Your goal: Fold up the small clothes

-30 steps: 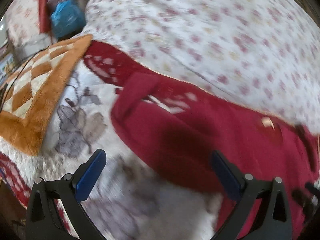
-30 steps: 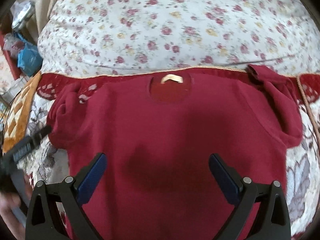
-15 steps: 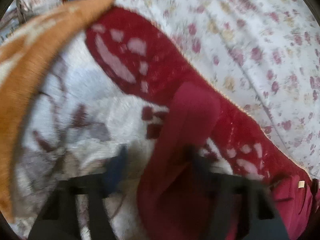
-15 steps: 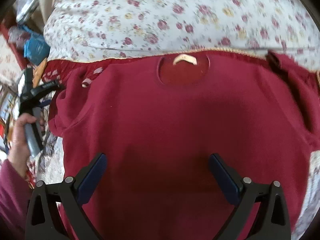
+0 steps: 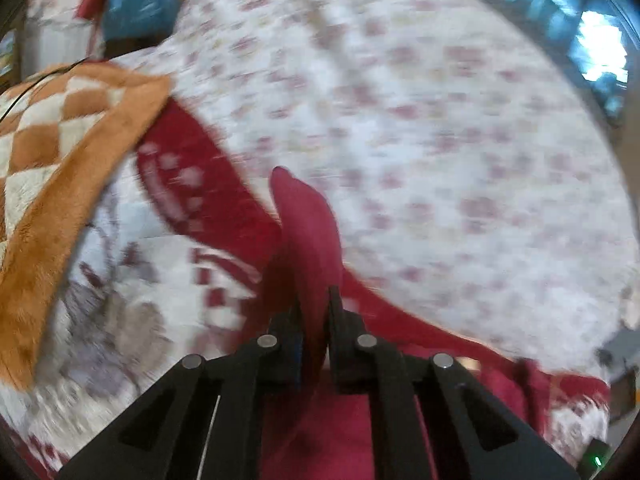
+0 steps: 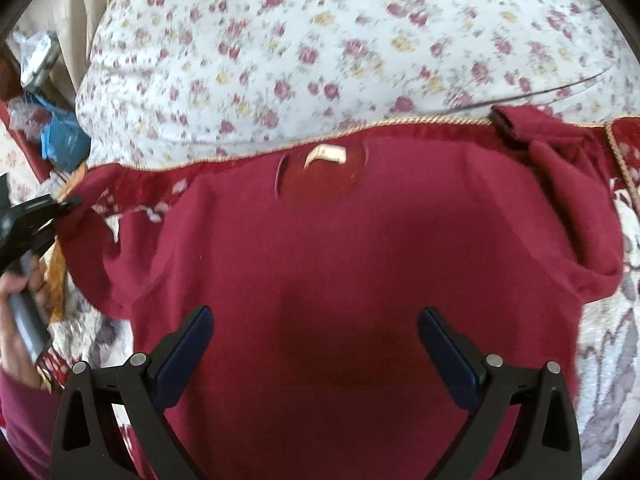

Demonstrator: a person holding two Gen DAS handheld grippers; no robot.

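Observation:
A dark red sweater (image 6: 340, 280) lies flat on the bed, neck with a cream label (image 6: 326, 155) at the far side. My left gripper (image 5: 315, 300) is shut on the sweater's left sleeve (image 5: 308, 224), which sticks up between the jaws; it also shows at the left edge of the right wrist view (image 6: 66, 204), holding the sleeve end out to the side. My right gripper (image 6: 316, 320) is open and empty, hovering over the sweater's lower body. The right sleeve (image 6: 576, 184) lies bunched at the far right.
A white floral pillow or duvet (image 6: 340, 48) rises behind the sweater. A red-and-white patterned bedspread (image 5: 168, 280) lies beneath. An orange checkered blanket (image 5: 60, 152) lies at the left. Blue bags and clutter (image 6: 60, 136) sit beyond the bed's left corner.
My left gripper moved to the left sleeve, shut on it and lifted it outward. My right gripper stayed open over the sweater's body.

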